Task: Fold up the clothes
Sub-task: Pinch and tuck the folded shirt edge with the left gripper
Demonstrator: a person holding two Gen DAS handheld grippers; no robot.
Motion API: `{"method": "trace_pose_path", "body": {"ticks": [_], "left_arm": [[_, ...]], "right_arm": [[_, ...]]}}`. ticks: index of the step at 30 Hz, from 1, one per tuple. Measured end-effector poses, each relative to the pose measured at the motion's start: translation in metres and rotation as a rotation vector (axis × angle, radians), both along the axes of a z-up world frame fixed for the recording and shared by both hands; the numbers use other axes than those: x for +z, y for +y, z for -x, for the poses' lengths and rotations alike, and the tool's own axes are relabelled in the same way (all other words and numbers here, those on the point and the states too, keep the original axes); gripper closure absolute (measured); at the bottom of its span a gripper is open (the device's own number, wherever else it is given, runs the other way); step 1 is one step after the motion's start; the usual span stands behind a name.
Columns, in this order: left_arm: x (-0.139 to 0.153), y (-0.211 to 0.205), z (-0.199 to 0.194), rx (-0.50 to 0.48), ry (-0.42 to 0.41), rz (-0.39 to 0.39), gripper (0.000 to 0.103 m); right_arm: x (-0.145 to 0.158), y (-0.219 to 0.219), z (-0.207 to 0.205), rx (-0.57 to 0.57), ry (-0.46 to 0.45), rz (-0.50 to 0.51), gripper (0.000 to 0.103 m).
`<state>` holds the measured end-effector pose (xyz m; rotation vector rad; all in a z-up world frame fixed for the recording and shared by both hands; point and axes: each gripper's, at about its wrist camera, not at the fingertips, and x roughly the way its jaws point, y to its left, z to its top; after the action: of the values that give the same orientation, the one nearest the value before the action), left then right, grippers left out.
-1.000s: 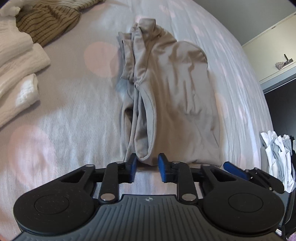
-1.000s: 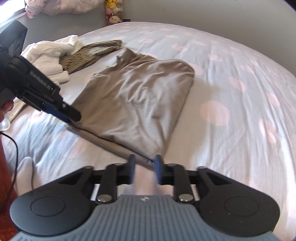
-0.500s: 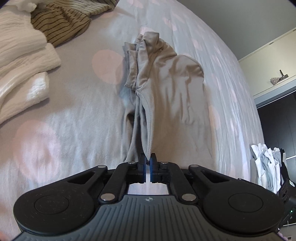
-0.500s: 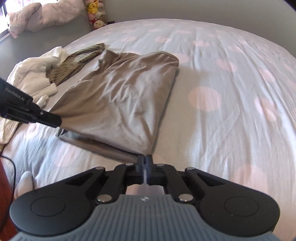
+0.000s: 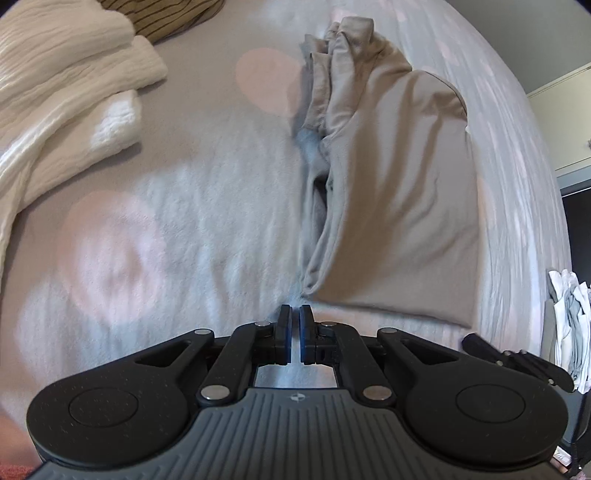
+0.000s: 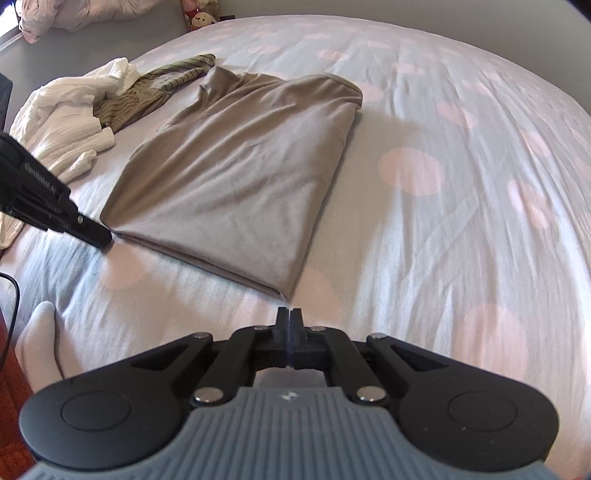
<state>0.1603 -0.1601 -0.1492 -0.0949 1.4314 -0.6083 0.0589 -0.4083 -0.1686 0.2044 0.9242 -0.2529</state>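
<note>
Both claws are squeezed shut with nothing caught: the left gripper (image 5: 294,313) and right gripper (image 6: 290,314). Just past them, the folded tan shirt (image 6: 236,177) is laid on the spotted bed (image 6: 461,221). Farther off, white clothes (image 5: 62,88) are piled.

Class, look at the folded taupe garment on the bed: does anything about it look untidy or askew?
Yes. The taupe garment is bunched and crumpled at its far collar end, and its left edge gapes open in loose layers rather than lying flat.

Bedroom in daylight
A bed (image 6: 461,177) with pale, pink-dotted sheet fills the room; grey wall (image 6: 406,14) behind, cream cupboard (image 5: 561,122) beside.
</note>
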Motion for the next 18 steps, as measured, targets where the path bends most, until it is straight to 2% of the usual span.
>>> {"method": "trace_pose_path", "body": {"ticks": [3,6,7,12,18], "left_arm": [[0.011,0.009,0.0,0.036,-0.04,0.048,0.097],[0.022,0.013,0.0,0.052,-0.102,0.109,0.08],[0.026,0.014,0.0,0.058,-0.133,0.132,0.079],[0.055,-0.006,-0.019,0.039,-0.309,0.237,0.079],[0.069,-0.047,-0.052,-0.031,-0.443,0.229,0.079]], "right_arm": [[0.007,-0.002,0.005,-0.024,-0.049,-0.007,0.098],[0.012,-0.009,0.009,-0.068,-0.098,-0.027,0.097],[0.014,-0.012,0.01,-0.081,-0.114,-0.037,0.097],[0.022,-0.027,-0.002,-0.118,-0.164,-0.058,0.097],[0.03,-0.051,-0.037,-0.13,-0.212,-0.038,0.097]]}}
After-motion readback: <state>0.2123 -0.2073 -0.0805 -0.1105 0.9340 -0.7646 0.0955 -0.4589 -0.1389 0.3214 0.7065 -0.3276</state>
